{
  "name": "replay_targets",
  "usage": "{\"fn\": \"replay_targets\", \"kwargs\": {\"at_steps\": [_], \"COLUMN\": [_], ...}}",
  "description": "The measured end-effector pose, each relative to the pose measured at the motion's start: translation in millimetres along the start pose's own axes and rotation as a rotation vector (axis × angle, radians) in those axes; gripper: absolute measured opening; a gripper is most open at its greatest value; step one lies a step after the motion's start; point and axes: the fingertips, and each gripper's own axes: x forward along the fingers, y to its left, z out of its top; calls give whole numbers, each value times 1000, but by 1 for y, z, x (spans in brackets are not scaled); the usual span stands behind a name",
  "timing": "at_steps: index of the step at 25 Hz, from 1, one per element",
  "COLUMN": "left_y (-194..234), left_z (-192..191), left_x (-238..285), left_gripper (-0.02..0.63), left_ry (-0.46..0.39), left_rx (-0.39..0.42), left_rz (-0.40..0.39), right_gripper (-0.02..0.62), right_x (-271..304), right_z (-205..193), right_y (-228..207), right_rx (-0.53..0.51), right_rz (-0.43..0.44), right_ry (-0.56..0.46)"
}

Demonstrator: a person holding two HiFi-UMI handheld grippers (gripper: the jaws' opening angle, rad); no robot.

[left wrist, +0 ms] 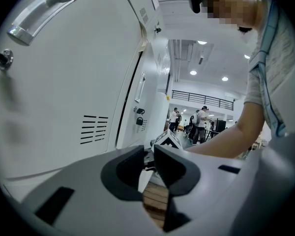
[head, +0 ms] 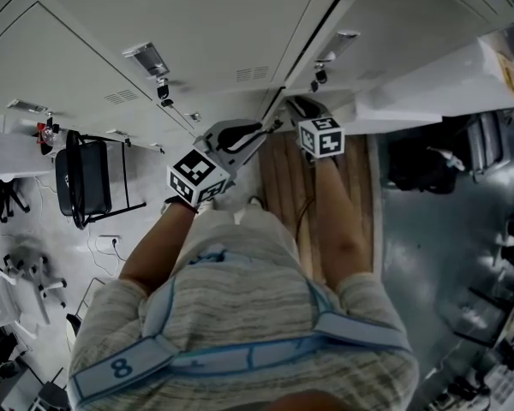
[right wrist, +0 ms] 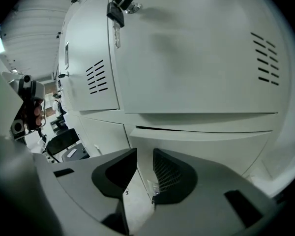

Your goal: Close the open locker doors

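Observation:
A row of white lockers (head: 180,24) fills the top of the head view. At the right a white door panel (head: 437,88) stands out from the row, swung open. My left gripper (head: 259,130) and right gripper (head: 295,106) are held side by side close to the locker fronts, low down. Both are shut with nothing between the jaws. The left gripper (left wrist: 146,156) looks along the vented door (left wrist: 64,92) with its handle (left wrist: 39,14). The right gripper (right wrist: 145,161) faces a lower door (right wrist: 201,151) beneath a padlocked upper one (right wrist: 187,58).
A wooden bench (head: 283,178) runs under my arms. A black chair (head: 86,182) stands at the left. Padlocks (left wrist: 139,119) hang on farther doors, and a padlock with a key (right wrist: 119,9) hangs above the right gripper. Several people (left wrist: 196,124) stand far down the hall.

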Motion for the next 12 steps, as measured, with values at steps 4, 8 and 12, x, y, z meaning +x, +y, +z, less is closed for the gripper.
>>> {"fn": "replay_targets", "kwargs": {"at_steps": [4, 8, 12], "left_y": [1, 2, 1], "left_z": [0, -1, -3], "left_x": [1, 2, 4], "left_gripper": [61, 61, 61], "left_ry": [-2, -1, 5], "left_rx": [-4, -7, -11], "left_rz": [2, 2, -3], "right_gripper": [101, 101, 101], "right_x": [3, 7, 10], "right_z": [3, 6, 8], "right_y": [-2, -3, -4], "right_rx": [9, 11, 10], "right_rz": [-4, -7, -9], "right_ry": [-4, -8, -9]}}
